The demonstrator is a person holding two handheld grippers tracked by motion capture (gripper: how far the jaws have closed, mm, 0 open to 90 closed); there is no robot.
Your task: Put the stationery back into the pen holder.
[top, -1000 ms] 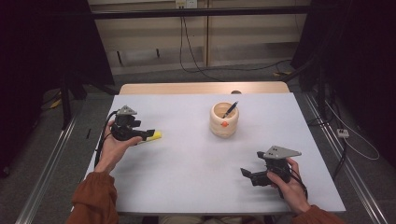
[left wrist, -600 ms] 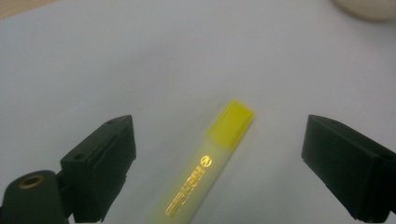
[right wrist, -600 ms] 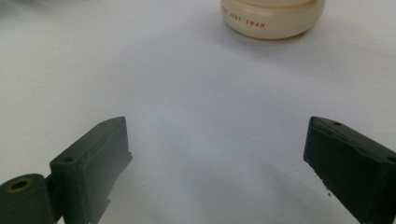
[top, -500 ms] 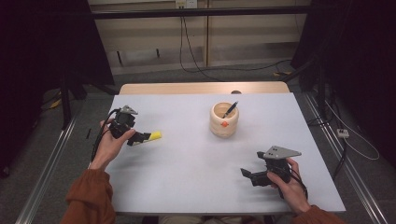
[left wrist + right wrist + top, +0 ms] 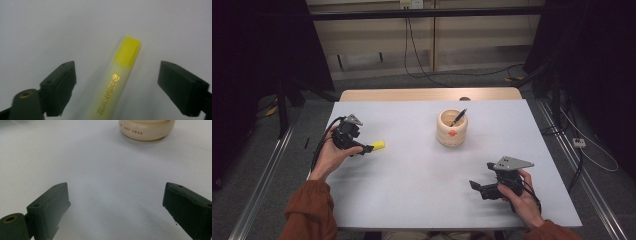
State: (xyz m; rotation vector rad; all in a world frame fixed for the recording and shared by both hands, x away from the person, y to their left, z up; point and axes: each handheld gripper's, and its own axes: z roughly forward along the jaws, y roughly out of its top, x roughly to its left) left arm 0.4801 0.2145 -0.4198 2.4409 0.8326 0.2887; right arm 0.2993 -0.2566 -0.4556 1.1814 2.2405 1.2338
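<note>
A yellow highlighter [image 5: 117,72] lies on the white table [image 5: 412,175], cap end pointing away from my left gripper. My left gripper [image 5: 117,85] is open, with one jaw standing well off each side of the highlighter's barrel and touching neither side. From above, the left gripper [image 5: 365,148] is at the table's left, the highlighter's yellow cap [image 5: 379,146] sticking out past it. My right gripper [image 5: 475,186] rests open near the front right, nothing between its jaws [image 5: 116,207].
A cream round cup [image 5: 452,128] holding a dark pen [image 5: 459,117] stands at the table's middle back; its base [image 5: 147,128] lies ahead of the right gripper. Cables trail from both grippers. Metal rails run along both sides of the table.
The left hand and its gripper shifted slightly around the highlighter, which stays where it lay. The right gripper has not moved.
</note>
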